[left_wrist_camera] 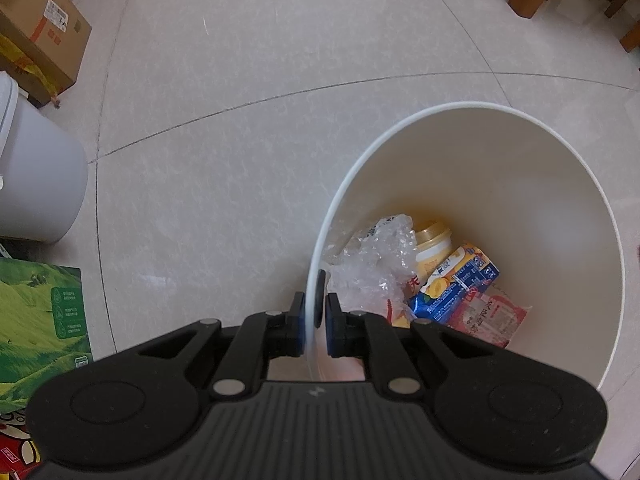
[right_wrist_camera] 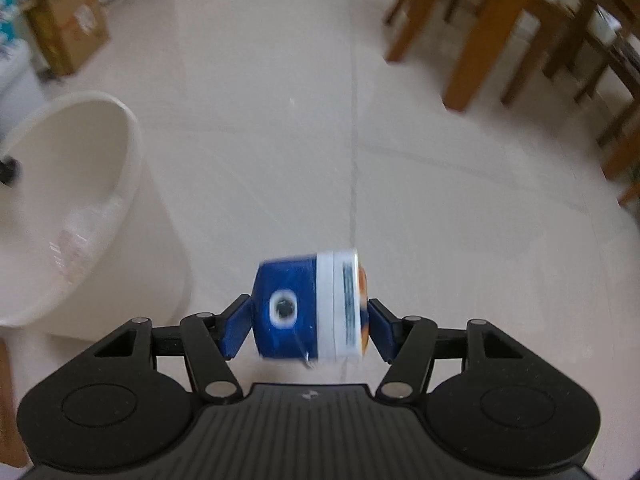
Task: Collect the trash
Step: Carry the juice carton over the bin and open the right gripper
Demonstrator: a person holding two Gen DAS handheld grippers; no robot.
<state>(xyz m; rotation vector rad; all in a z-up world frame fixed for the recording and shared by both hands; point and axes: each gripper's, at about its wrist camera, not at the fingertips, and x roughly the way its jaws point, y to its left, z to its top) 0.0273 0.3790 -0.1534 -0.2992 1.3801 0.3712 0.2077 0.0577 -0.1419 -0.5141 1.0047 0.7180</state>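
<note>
A: What does the left gripper (left_wrist_camera: 314,312) have?

B: It points straight down and is clenched on the thin rim of the round white plastic bin (left_wrist_camera: 472,109). One pad sits outside the wall, the other inside, with the rim pinched between them. Its own black body cuts off the near part of the bin.

A: And inside the bin?

B: Just ahead of the inner pad lies a crumpled clear plastic bag (left_wrist_camera: 376,260). Beyond it, to the right, are a cream and yellow tub (left_wrist_camera: 433,246), a blue and orange drink carton (left_wrist_camera: 456,286) and a pink printed wrapper (left_wrist_camera: 494,316). The bag hides part of the tub, and the gripper body covers the wrapper's near edge. The print is too small to read.

A: The right gripper (right_wrist_camera: 310,326)?

B: It is grasping a small blue cup with a white band and an orange lid end (right_wrist_camera: 308,306), lying sideways between the two blue pads, held up over the pale tiled floor (right_wrist_camera: 280,152). The picture is smeared, so the cup's label cannot be made out.

A: Where is the bin from there?

B: To the left of the tongs, its far side cut by the frame edge. A dark bit at that edge is too blurred to identify. Wooden furniture legs (right_wrist_camera: 476,36) stand ahead to the right, well apart.
</note>
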